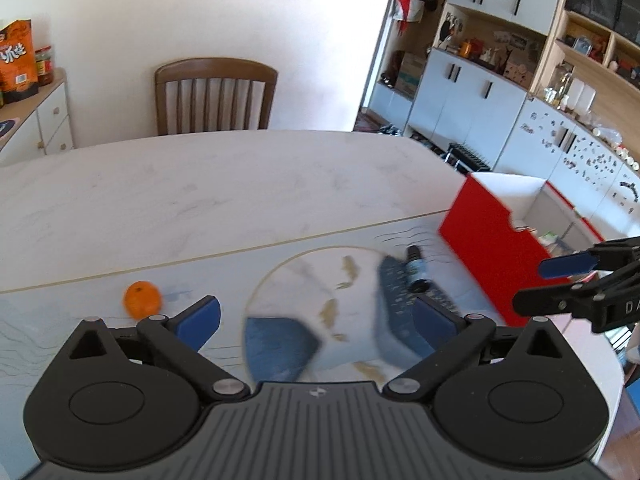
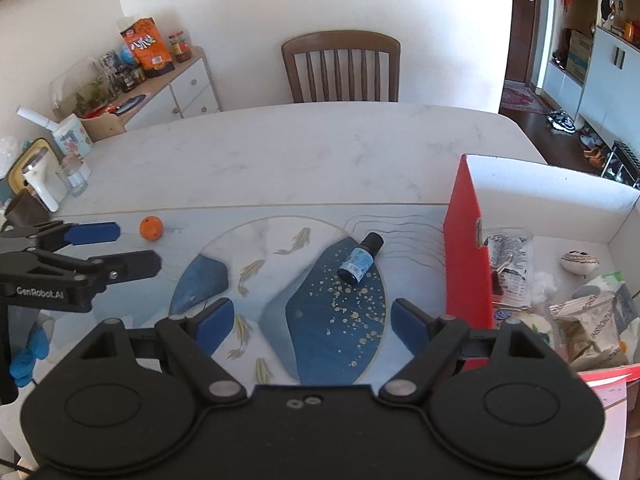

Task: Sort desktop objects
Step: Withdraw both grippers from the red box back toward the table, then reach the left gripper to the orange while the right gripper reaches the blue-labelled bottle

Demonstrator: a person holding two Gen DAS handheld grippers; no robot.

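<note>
Both grippers are seen empty above the patterned mat (image 2: 320,312), so a reach for the next loose item is judged to be the step in hand. The left gripper (image 1: 316,320) is held with its fingers wide apart and nothing between them; the orange (image 1: 142,299) lies on the mat ahead of, and just outside, its left fingertip. The right gripper (image 2: 310,320) is likewise spread, with only bare mat between its fingers. The small dark bottle (image 2: 360,258) lies on its side ahead of the gap, nearer the right finger, its cap pointed away. Beyond the right finger stands the red-and-white box (image 2: 468,264), in which wrappers and other small things are already gathered.

Two items are judged left to sort. For the next move, the open fingers must be lowered to straddle the orange or the bottle before being closed; since both are rounded, a roll away from the pads is a risk.
</note>
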